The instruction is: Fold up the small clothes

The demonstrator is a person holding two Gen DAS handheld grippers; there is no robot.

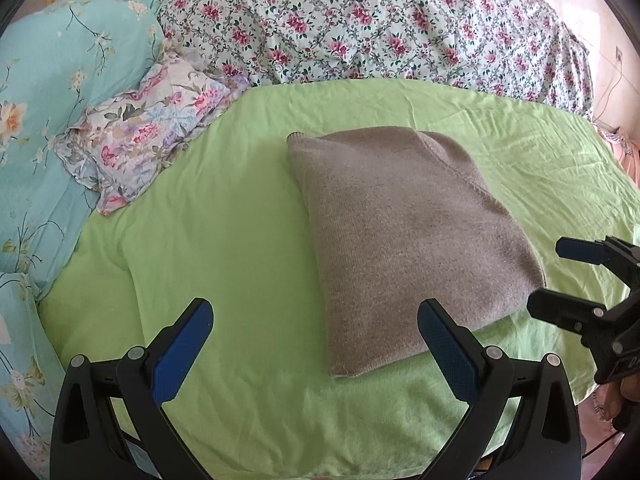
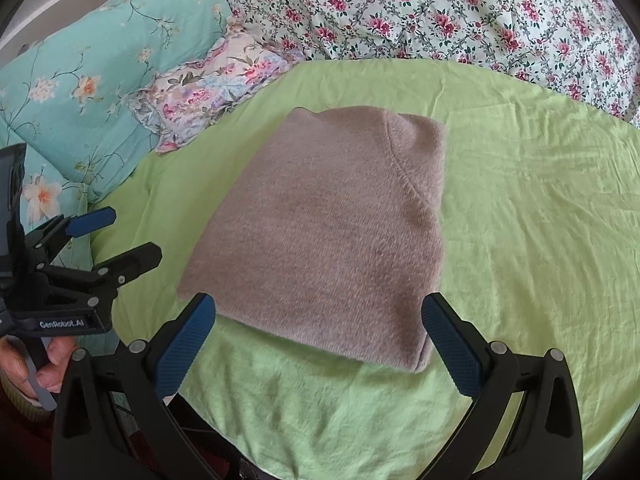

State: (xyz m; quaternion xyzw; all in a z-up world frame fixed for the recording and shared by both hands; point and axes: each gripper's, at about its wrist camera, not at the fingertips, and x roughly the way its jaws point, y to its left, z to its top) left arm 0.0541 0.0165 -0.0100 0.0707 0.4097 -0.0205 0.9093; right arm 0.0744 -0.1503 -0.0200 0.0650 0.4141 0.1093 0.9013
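Observation:
A grey-brown knitted garment (image 1: 404,236) lies folded into a thick rectangle on the green sheet (image 1: 224,240). It also shows in the right wrist view (image 2: 328,236). My left gripper (image 1: 316,320) is open and empty, held above the sheet just left of the garment's near corner. My right gripper (image 2: 318,316) is open and empty, held over the garment's near edge. The right gripper shows in the left wrist view (image 1: 552,276) at the garment's right side. The left gripper shows in the right wrist view (image 2: 128,236) left of the garment.
A turquoise floral duvet (image 1: 60,92) and a small pastel floral pillow (image 1: 148,128) lie at the left. A white quilt with pink flowers (image 1: 360,24) is piled along the far side. The green sheet's near edge (image 2: 360,456) is close below my grippers.

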